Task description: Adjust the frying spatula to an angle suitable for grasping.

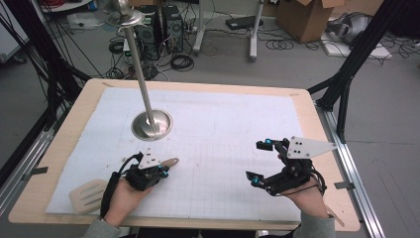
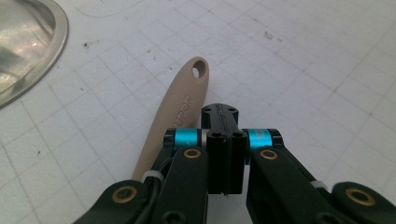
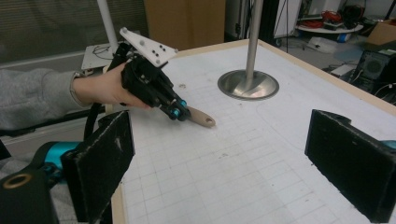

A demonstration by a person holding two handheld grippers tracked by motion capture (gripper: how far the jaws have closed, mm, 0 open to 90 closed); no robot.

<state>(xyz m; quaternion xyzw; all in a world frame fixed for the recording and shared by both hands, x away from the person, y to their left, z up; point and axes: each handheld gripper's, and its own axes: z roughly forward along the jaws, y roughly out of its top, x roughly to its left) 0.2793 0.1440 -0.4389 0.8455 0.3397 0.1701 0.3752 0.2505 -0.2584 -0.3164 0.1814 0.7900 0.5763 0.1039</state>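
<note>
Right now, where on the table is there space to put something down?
The white gridded mat is bare between the metal stand base and the right gripper. It is crowded near the left gripper, which hovers over the beige spatula.

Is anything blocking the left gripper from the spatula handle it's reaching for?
Nothing visible stands between them. The left gripper sits right beside the beige spatula handle, its jaws shut and nothing between them. The handle lies flat on the gridded mat. The steel stand base is off to the side, clear of both.
</note>
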